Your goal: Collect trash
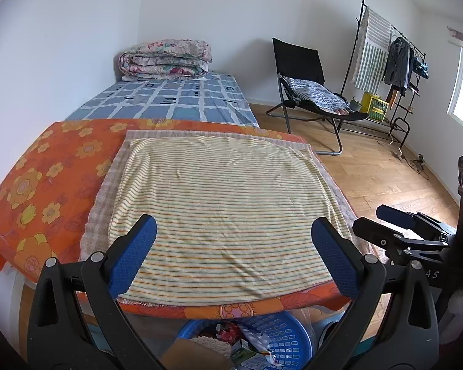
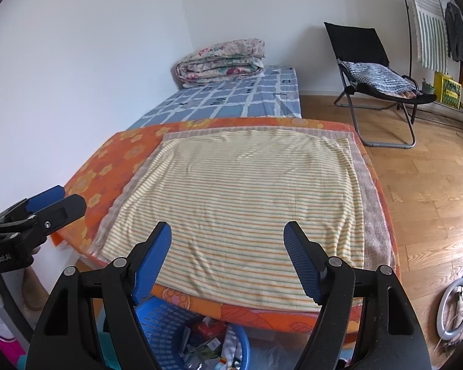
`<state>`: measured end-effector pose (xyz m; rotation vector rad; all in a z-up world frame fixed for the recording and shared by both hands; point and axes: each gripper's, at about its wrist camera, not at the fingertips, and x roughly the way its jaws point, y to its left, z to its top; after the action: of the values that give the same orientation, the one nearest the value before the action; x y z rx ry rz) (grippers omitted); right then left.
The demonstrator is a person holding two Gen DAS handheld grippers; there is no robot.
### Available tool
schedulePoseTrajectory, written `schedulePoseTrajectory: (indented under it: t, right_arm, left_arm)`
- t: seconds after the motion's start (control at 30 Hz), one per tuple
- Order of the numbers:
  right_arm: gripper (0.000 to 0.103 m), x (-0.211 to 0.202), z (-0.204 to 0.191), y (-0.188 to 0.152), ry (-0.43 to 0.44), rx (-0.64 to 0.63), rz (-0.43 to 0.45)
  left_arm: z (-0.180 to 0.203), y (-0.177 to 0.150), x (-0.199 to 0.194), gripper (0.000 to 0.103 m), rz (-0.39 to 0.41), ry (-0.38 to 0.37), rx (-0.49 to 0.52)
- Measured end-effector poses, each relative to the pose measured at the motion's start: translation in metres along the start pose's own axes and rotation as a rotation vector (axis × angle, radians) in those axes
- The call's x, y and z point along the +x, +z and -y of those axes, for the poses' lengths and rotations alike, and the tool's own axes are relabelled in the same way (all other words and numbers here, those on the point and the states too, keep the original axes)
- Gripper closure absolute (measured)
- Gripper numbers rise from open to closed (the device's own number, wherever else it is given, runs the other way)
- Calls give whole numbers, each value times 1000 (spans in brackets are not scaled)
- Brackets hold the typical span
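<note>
A blue plastic basket (image 1: pixel 281 339) stands on the floor under the near edge of the bed, holding several pieces of trash (image 1: pixel 250 343): crumpled wrappers, a carton, cardboard. The same basket (image 2: pixel 166 323) shows at the bottom of the right wrist view, with the trash (image 2: pixel 206 339) inside. My left gripper (image 1: pixel 233 234) is open above the striped cloth (image 1: pixel 228 212), nothing between its blue pads. My right gripper (image 2: pixel 228 237) is open too, empty, over the striped cloth (image 2: pixel 247 191). Each gripper appears at the other view's edge: right gripper (image 1: pixel 395 215), left gripper (image 2: pixel 46 197).
An orange flowered sheet (image 1: pixel 46 178) covers the near bed; a blue checked mattress (image 1: pixel 176 98) with a folded quilt (image 1: pixel 166 60) lies beyond. A black folding chair (image 1: pixel 308 92) and clothes rack (image 1: pixel 395 71) stand right on the wooden floor. A white ring light (image 2: pixel 456 305) lies near right.
</note>
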<state>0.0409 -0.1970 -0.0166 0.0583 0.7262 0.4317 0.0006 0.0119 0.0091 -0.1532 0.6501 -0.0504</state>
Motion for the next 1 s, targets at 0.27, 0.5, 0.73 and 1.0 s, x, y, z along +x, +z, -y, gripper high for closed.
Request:
schedulePoseTrajectory:
  t: [0.27, 0.5, 0.73, 1.0]
  right_arm:
    - [28, 3, 5, 0, -14, 15, -7]
    - [28, 1, 6, -1, -16, 21, -1]
    - [28, 1, 6, -1, -17, 22, -3]
    - [28, 2, 8, -1, -15, 26, -8]
  left_arm:
    - [0, 0, -2, 1, 1, 4, -9]
    - [-1, 0, -1, 1, -6, 12, 0]
    - [-2, 0, 1, 1, -3, 21, 6]
    - [-4, 0, 3, 1, -4, 34, 12]
